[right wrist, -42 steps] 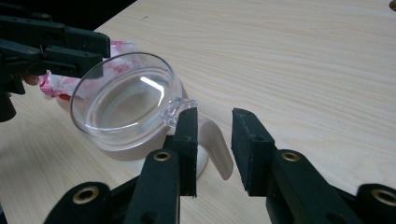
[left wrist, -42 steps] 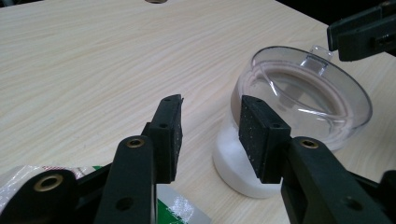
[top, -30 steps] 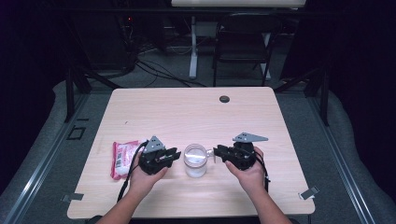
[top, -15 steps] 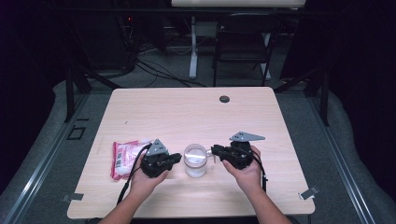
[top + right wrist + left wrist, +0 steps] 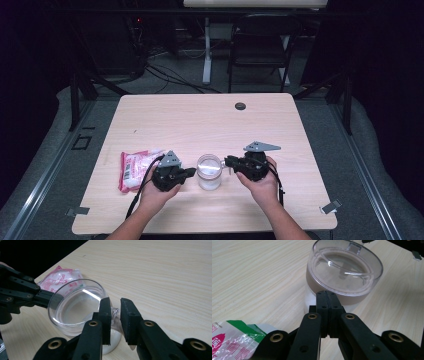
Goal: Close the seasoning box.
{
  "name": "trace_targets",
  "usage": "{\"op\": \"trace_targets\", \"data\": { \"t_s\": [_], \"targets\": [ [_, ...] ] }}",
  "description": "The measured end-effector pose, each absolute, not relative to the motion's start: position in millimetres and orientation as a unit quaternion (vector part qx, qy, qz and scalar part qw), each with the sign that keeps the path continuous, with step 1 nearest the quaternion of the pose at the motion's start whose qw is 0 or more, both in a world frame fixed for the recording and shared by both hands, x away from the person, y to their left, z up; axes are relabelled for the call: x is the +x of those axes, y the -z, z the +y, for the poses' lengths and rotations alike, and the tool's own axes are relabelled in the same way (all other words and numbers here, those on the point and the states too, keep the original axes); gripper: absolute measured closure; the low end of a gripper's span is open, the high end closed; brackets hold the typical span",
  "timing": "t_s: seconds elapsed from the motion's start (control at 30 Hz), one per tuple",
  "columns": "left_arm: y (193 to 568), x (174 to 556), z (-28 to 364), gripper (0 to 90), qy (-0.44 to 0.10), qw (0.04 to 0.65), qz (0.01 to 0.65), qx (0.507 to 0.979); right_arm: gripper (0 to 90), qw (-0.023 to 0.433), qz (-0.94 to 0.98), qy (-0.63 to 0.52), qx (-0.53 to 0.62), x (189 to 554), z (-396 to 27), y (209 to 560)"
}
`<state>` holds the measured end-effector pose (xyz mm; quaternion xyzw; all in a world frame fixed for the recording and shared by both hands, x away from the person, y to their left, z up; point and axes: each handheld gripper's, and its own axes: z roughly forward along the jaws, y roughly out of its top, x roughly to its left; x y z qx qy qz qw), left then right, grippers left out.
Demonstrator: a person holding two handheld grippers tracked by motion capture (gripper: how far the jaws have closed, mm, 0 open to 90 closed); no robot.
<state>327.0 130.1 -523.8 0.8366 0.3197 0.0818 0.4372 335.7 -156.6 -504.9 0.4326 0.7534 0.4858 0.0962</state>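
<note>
A clear jar [image 5: 209,172] with a clear lid [image 5: 344,267] stands on the table's near half, between both grippers. My left gripper [image 5: 192,171] has just closed. Its jaws [image 5: 327,293] are pressed together with nothing between them, and their tips rest against the jar's side just under the lid. My right gripper [image 5: 227,161] comes in from the opposite side. Its jaws [image 5: 115,302] have just been closing and now hold the lid's small clear tab [image 5: 114,313] at the rim. A narrow gap remains between the pads.
A pink and white packet [image 5: 134,169] lies left of the left gripper, close to it [image 5: 229,340]. A small black disc [image 5: 240,106] sits near the far edge of the wooden table [image 5: 200,120]. A chair [image 5: 260,40] and cables stand beyond the table.
Both hands have stayed beside the jar. The left gripper's jaws have come together, and the right gripper's jaws have narrowed at the lid's rim.
</note>
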Motion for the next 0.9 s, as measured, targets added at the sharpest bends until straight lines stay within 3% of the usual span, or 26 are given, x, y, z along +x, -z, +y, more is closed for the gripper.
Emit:
{"op": "trace_targets", "data": {
  "t_s": [0.9],
  "targets": [
    [521.9,326.5,131.1,89.9,-0.079,0.443,0.316,0.835,79.6,0.090,0.750,-0.492,0.433,336.2,-157.6,506.6]
  ]
}}
